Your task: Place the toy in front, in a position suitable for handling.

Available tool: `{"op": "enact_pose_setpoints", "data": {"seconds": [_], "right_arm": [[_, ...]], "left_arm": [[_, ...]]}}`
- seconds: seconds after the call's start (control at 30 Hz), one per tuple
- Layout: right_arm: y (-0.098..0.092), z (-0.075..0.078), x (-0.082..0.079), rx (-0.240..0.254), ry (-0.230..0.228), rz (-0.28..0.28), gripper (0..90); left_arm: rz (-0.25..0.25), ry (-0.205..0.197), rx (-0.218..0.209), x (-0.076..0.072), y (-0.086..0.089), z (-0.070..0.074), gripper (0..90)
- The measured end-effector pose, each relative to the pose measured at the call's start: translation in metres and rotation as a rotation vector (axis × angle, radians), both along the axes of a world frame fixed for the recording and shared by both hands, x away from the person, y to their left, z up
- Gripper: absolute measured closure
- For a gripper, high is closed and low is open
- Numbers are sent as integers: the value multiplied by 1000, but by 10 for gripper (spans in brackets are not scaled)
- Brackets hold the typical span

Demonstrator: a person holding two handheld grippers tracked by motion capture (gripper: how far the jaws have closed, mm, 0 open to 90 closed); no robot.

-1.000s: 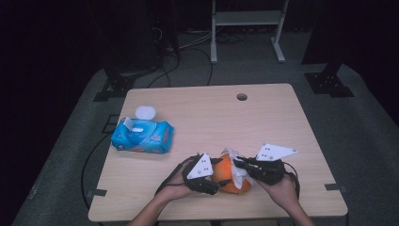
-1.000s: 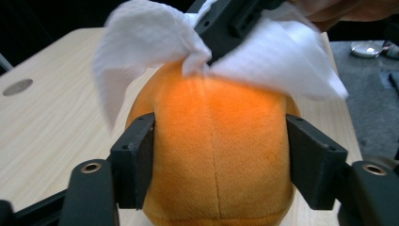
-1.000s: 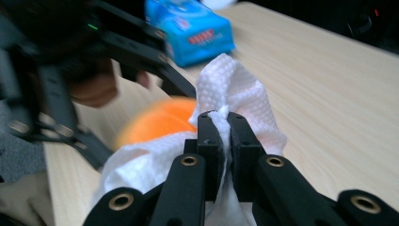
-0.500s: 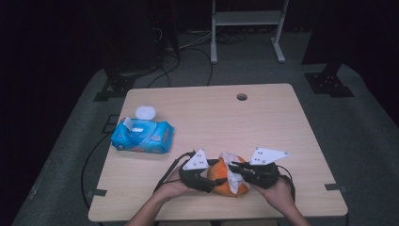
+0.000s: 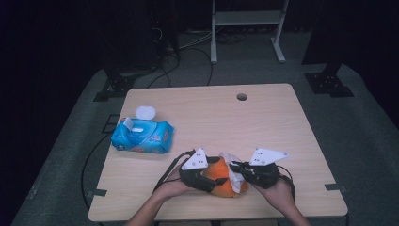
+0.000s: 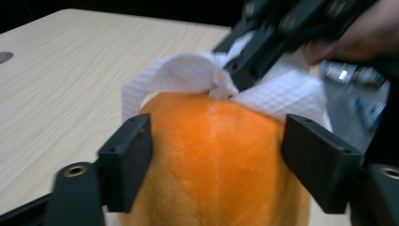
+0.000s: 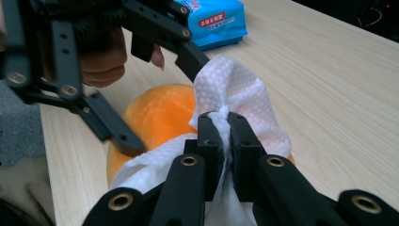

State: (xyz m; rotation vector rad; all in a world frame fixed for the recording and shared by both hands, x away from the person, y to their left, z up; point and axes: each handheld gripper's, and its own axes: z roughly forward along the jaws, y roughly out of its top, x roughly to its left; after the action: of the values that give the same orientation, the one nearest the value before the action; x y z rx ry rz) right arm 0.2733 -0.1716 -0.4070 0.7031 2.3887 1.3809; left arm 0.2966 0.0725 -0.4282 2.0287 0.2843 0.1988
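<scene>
Orange plush toy [image 5: 221, 181] sits at desk [image 5: 263, 122] front edge, gripped by left gripper [image 6: 214, 155]; right gripper [image 7: 225, 134] pinches white wipe [image 7: 235, 89] tight, draped on toy's top, w/ wiping stroke next.

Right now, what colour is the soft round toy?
Orange. The toy shows best in the left gripper view, with a white wipe draped over it.
</scene>
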Motion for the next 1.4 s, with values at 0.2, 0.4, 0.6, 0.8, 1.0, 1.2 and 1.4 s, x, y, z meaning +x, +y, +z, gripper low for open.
{"op": "enact_pose_setpoints", "data": {"seconds": [0.2,0.4,0.6,0.8,1.0,1.2,1.4], "right_arm": [[-11,-9,7,7,48,-24,843],[-13,-6,8,61,61,-21,843],[-15,-13,13,16,84,-52,843],[-19,-9,10,75,94,-40,842],[-20,-19,14,40,143,-45,841],[-23,-15,13,81,134,-48,841],[-22,-21,18,72,167,-42,841]], "left_arm": [[19,41,17,9,19,-8,340],[19,64,16,13,24,-11,342],[24,103,2,19,33,-16,347],[24,108,0,20,34,-17,347],[24,116,1,21,37,-17,347],[24,119,-2,21,35,-18,347],[26,127,-8,22,37,-18,347]]}}
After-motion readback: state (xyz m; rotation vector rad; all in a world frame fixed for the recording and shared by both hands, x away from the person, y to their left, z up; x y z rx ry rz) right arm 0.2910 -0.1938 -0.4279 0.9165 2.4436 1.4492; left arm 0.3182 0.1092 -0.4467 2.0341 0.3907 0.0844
